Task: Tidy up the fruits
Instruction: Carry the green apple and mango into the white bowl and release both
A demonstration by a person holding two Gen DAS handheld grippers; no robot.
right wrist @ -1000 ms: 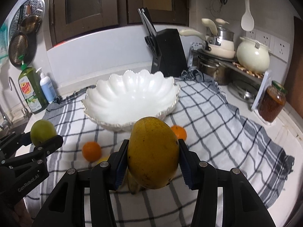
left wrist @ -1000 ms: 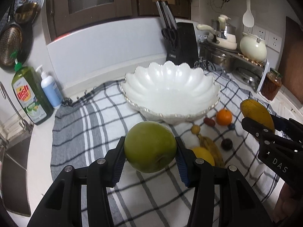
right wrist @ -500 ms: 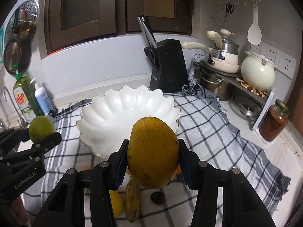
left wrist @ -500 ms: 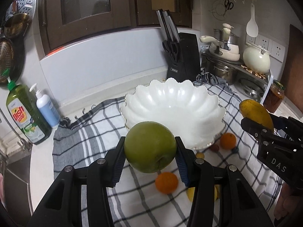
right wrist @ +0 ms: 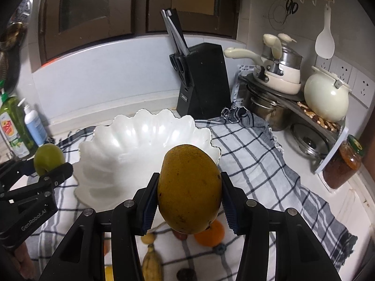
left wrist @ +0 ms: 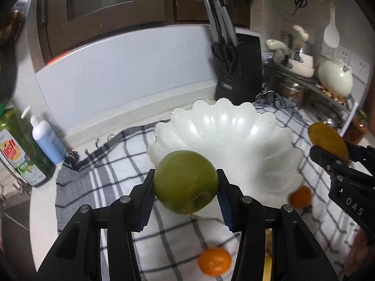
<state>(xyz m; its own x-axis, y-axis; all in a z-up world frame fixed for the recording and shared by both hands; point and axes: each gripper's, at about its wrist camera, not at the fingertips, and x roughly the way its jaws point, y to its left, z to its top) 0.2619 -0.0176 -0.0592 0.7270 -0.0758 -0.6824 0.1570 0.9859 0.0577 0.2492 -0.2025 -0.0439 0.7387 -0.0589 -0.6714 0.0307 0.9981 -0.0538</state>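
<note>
My left gripper (left wrist: 185, 199) is shut on a green apple (left wrist: 185, 181), held above the near-left rim of the empty white scalloped bowl (left wrist: 246, 140). My right gripper (right wrist: 189, 201) is shut on a yellow mango (right wrist: 189, 187), held above the bowl's (right wrist: 131, 149) near-right rim. The mango (left wrist: 328, 142) and right gripper show at the right of the left wrist view; the apple (right wrist: 48, 155) shows at the left of the right wrist view. Two oranges (left wrist: 214, 261) (left wrist: 300, 196), a banana (right wrist: 151, 262) and small dark fruits lie on the checked cloth (right wrist: 257, 154).
A black knife block (right wrist: 202, 79) stands behind the bowl. Pots and a cream kettle (right wrist: 327, 96) sit on a rack at the right, with a jar (right wrist: 344, 164) below. A dish soap bottle (left wrist: 16, 147) and a pump bottle (left wrist: 45, 140) stand at the left by the sink.
Both grippers have risen and moved forward over the bowl's near rim with their fruit. The loose fruit on the cloth now sits lower and nearer in both views.
</note>
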